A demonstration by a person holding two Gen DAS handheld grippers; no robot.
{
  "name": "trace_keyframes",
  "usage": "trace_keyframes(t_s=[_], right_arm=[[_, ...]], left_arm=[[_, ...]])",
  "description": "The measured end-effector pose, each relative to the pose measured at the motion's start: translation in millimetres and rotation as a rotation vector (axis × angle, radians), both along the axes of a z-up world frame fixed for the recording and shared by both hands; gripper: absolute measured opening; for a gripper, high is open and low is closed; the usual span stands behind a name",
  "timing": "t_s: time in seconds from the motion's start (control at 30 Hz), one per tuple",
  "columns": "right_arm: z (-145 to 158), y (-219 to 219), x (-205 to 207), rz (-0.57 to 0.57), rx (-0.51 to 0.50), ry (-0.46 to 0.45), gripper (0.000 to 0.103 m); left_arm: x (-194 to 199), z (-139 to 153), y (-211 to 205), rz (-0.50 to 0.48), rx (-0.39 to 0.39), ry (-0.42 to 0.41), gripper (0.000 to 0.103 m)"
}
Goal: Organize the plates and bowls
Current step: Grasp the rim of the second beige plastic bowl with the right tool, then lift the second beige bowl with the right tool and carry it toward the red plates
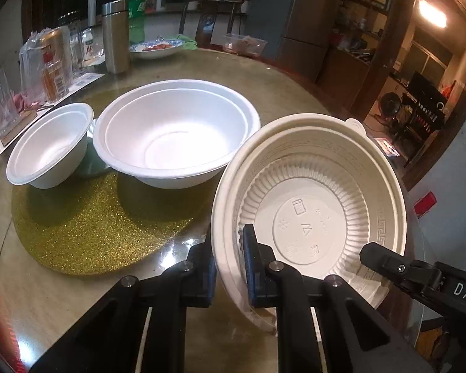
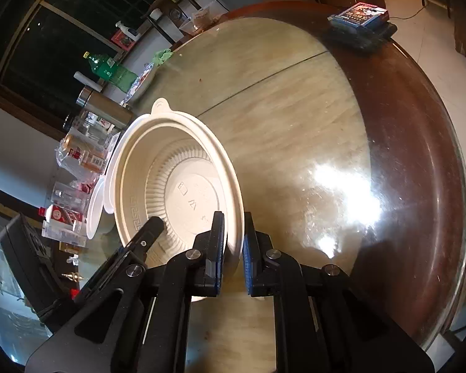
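Both grippers clamp the ribbed cream bowl (image 1: pixel 310 205): left gripper (image 1: pixel 230 248) on its seven o'clock rim, right gripper (image 2: pixel 233 239) at five o'clock.

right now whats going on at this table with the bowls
A person is holding one cream plastic bowl with both tongs. The left tongs are shut on its rim on one side and the right tongs are shut on the rim on the other side. The bowl sits tilted over the round table. Two white foam bowls, a large one and a small one, rest on a gold glitter mat nearby.
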State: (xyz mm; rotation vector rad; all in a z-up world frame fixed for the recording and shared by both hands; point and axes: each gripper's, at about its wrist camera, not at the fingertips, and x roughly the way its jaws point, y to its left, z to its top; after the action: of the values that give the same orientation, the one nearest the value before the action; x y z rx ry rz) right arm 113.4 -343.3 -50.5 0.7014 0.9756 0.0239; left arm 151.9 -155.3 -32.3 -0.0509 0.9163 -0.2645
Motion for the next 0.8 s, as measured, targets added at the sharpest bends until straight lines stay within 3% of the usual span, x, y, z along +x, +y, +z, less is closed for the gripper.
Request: trace_keyframes(t_s=[0.8], right_arm=[[28.5, 14.4, -26.5, -0.004, -0.073, -0.085, 0.01]], left_arm=[[-17.3, 15.7, 9.5, -0.012, -0.029, -0.093, 0.013]])
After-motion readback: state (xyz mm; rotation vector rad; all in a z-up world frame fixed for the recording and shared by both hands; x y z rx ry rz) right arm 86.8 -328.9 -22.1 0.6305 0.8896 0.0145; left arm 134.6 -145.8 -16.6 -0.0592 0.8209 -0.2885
